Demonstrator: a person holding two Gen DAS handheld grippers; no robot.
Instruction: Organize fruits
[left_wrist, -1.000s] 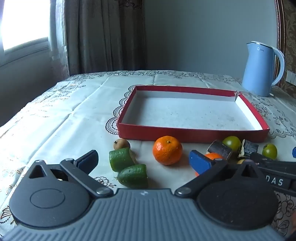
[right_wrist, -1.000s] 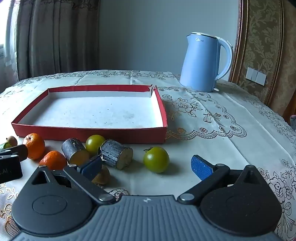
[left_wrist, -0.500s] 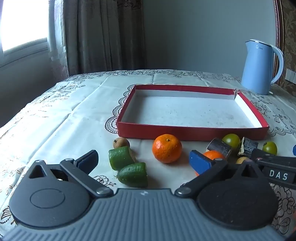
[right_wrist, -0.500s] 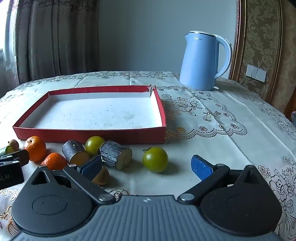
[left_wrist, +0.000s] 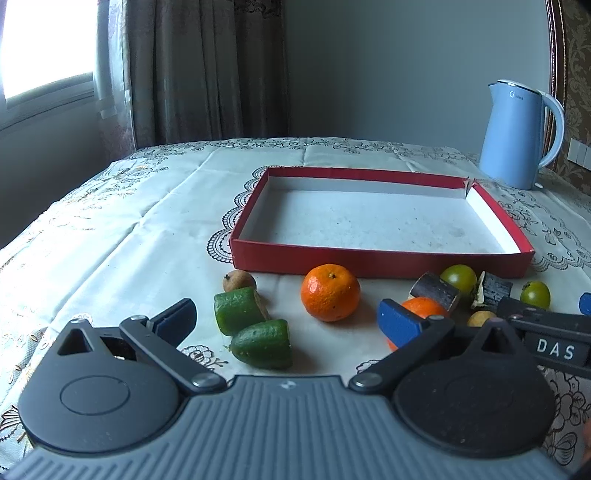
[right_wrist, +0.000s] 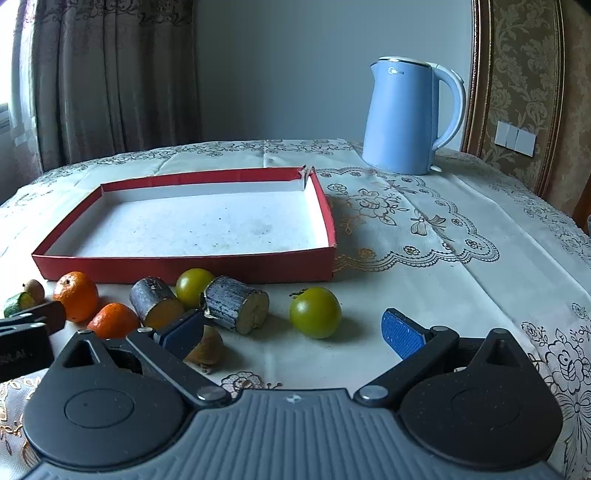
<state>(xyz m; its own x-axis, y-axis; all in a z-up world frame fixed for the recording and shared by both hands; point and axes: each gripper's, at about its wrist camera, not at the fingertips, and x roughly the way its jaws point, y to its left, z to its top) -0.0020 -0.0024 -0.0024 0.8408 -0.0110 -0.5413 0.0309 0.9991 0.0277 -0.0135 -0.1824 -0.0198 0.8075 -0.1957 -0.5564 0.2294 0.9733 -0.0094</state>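
Holding both tongs low over the tablecloth (right_wrist: 461, 266), near the front edge. My left gripper (left_wrist: 286, 323) is released, blue pads spread wide, nothing between them; two green cucumber pieces (left_wrist: 236, 310) lie just ahead in the gap, with a small brown fruit (left_wrist: 238, 279) behind them. My right gripper (right_wrist: 291, 334) is likewise released — fingers apart, empty.

Red tray (right_wrist: 184, 264) sits mid-table, white floor bare, one far corner torn. All fruit lies outside it, strung along its near wall:
- large orange (left_wrist: 330, 291), close to the tray wall, apart from the cucumber
- smaller orange (right_wrist: 114, 320), partly behind my left gripper's right pad in the left view
- two dark-barked cut stubs (right_wrist: 236, 304) with a green tomato (right_wrist: 194, 282) between them
- second green tomato (right_wrist: 315, 312) off to the right, by itself
- small brownish fruit (right_wrist: 207, 347) just beside my right gripper's left pad — contact not clear

Blue kettle (right_wrist: 410, 114) stands at the far right, well apart from the tray.
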